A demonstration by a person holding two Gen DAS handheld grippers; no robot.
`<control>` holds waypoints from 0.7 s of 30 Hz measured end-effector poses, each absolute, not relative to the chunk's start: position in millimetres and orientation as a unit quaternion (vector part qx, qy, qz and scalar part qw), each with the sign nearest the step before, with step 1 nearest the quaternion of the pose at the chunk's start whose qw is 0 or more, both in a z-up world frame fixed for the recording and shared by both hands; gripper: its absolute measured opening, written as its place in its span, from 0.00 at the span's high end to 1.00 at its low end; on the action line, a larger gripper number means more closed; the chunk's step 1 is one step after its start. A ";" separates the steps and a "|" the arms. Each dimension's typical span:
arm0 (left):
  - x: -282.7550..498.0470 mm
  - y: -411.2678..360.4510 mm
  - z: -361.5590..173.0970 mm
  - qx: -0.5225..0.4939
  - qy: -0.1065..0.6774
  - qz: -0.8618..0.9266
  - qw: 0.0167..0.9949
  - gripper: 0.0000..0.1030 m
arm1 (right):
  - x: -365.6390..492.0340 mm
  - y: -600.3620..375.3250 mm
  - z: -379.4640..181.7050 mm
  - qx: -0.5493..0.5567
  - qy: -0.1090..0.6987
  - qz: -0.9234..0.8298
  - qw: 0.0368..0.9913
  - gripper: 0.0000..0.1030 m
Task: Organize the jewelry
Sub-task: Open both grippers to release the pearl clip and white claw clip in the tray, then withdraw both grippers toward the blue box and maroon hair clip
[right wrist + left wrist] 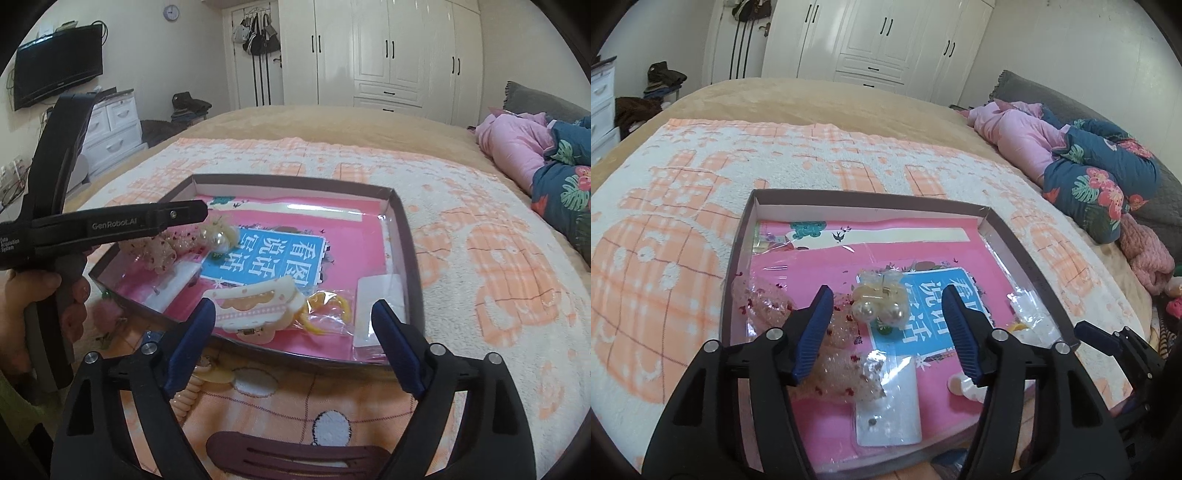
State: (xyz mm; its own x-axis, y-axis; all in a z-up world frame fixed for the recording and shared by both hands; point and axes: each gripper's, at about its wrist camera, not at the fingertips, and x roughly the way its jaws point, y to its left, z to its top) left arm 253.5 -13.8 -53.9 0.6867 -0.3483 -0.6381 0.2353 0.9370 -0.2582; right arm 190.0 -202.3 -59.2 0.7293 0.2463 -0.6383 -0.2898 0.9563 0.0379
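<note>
A shallow brown box (pixel 1008 240) (pixel 400 218) lies on the bed, lined with a pink and blue sheet. In it are a pearl hair ornament (pixel 881 301) (pixel 219 236), clear beaded scrunchies (pixel 846 365), a small clear packet (pixel 888 402), a cream hair claw (pixel 255 308) and a yellow piece in a bag (pixel 328 310). My left gripper (pixel 884 336) is open over the box, just short of the pearl ornament. My right gripper (pixel 291 347) is open at the box's near edge, the cream claw between its fingers. A dark red hair clip (pixel 299 456) lies below it.
The box sits on an orange and white towel (pixel 683 206) spread over a beige bedspread. Pink and floral bedding (pixel 1082 162) is piled at the right. Small loose items lie by the box's left corner (pixel 107 314). White wardrobes stand at the back.
</note>
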 end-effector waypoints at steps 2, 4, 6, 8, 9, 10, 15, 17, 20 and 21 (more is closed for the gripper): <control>248.6 -12.6 -49.1 -0.080 0.358 -0.160 0.916 0.44 | 186.7 -203.5 -55.8 -0.032 0.333 0.141 0.932 0.17; 243.2 -11.9 -43.3 -0.081 0.352 -0.159 0.919 0.42 | 183.0 -206.3 -51.0 -0.030 0.326 0.138 0.935 0.15; 238.1 -10.5 -37.6 -0.084 0.345 -0.158 0.921 0.38 | 181.6 -208.4 -47.3 -0.028 0.320 0.135 0.937 0.14; 231.8 -8.9 -30.1 -0.089 0.336 -0.156 0.924 0.34 | 179.3 -210.6 -43.7 -0.028 0.314 0.131 0.940 0.14; 228.5 -7.9 -26.5 -0.093 0.332 -0.156 0.926 0.33 | 177.4 -211.8 -41.3 -0.030 0.309 0.128 0.942 0.14; 225.4 -7.8 -23.0 -0.095 0.327 -0.157 0.927 0.32 | 175.5 -212.8 -38.6 -0.032 0.304 0.125 0.944 0.13; 209.4 -9.9 -8.3 -0.091 0.305 -0.156 0.935 0.23 | 166.4 -216.4 -27.0 -0.038 0.281 0.116 0.952 0.11; 202.4 -10.9 -3.5 -0.089 0.297 -0.155 0.938 0.21 | 163.7 -218.5 -22.7 -0.038 0.273 0.113 0.955 0.11; 193.8 -10.5 2.5 -0.086 0.287 -0.153 0.942 0.17 | 159.9 -222.3 -17.1 -0.038 0.263 0.108 0.958 0.10; 191.1 -10.3 3.9 -0.086 0.285 -0.153 0.942 0.16 | 158.9 -224.2 -15.3 -0.035 0.261 0.108 0.959 0.10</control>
State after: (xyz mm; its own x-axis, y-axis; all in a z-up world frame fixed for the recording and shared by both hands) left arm 191.1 -10.3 3.9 0.7911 -0.3378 -0.5099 0.2398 0.9382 -0.2496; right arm 158.9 -224.2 -15.3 0.8404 0.1893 -0.5078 -0.2257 0.9742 -0.0103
